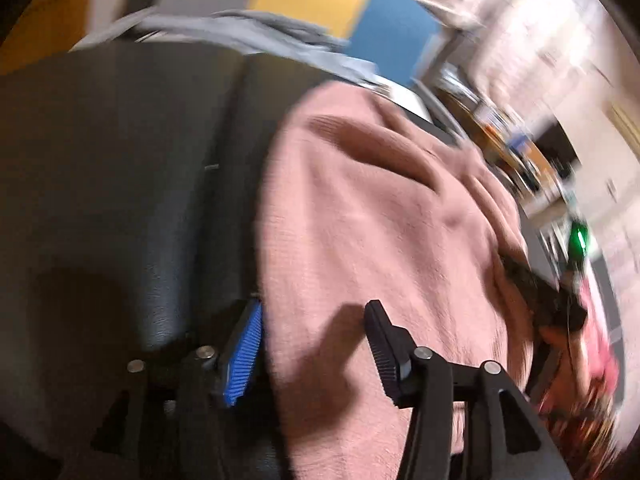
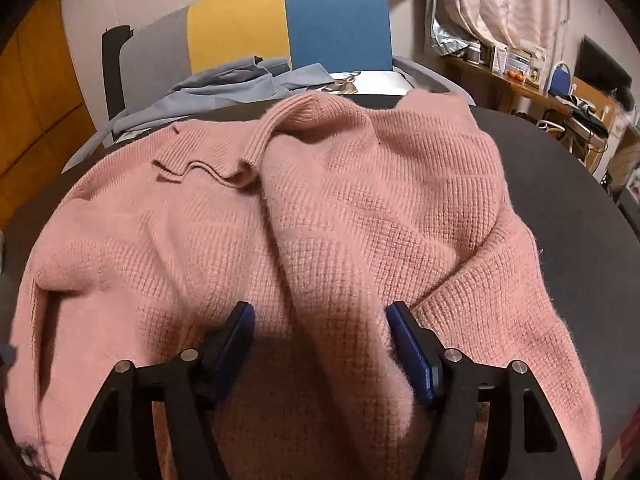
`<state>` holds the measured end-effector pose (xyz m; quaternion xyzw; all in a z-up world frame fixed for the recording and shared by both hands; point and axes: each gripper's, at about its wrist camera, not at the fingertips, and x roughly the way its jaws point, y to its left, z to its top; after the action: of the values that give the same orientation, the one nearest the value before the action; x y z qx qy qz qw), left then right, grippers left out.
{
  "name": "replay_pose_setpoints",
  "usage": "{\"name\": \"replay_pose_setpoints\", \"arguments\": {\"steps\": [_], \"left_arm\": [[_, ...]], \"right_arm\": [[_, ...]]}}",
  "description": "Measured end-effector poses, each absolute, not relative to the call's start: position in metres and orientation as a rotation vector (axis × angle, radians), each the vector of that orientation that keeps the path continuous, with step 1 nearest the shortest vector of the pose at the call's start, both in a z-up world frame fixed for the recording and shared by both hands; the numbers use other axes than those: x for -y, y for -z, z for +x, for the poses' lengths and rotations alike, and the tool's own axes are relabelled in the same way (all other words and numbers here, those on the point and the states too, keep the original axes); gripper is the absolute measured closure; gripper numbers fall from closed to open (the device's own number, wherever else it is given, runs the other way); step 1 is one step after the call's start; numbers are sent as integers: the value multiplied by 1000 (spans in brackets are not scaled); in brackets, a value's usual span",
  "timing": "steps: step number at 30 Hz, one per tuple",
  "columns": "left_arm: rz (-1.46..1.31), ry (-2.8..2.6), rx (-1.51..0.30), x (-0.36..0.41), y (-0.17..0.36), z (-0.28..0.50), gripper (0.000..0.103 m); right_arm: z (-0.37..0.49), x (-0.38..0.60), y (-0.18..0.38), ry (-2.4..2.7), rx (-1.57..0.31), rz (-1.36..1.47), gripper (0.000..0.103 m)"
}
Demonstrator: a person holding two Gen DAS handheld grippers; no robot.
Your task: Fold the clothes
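Mid-fold, seemingly: pink sweater (image 2: 320,220) rumpled on dark table (image 2: 560,184). Both claws, left (image 1: 316,336) and right (image 2: 320,320), spread wide, holding nothing. Needs gripping an edge next.

My left gripper (image 1: 312,344) had its jaws spread wide, nothing pinched between them, though the view was smeared. My right gripper (image 2: 320,340) was spread as well, both fingers (image 2: 236,344) angled forward and down, gripping nothing.

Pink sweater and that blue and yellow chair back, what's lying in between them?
A crumpled grey-blue garment lies between the pink sweater and the chair back, clearest in the right wrist view.
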<state>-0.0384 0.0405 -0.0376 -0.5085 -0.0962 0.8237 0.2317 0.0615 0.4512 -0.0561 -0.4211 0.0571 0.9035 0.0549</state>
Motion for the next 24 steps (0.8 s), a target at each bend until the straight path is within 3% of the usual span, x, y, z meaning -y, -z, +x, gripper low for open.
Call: {"name": "replay_pose_setpoints", "arguments": {"steps": [3,13,19,24], "left_arm": [[-1363,-2274,232,-45,35,-25,96],[-1254,-2538,-18,15,-29,-84,96],[-1436,-2686,-306,64,1,-154,96],[-1643,-2688,-266,93,37,-184,90]], "right_arm": [[61,-454,54,-2736,-170,-1294,33],[56,-453,53,-2720,-152,-1358,32],[48,-449,52,-2711,-118,-1422,25],[39,-439,53,-2727,-94,-1456,20]]}}
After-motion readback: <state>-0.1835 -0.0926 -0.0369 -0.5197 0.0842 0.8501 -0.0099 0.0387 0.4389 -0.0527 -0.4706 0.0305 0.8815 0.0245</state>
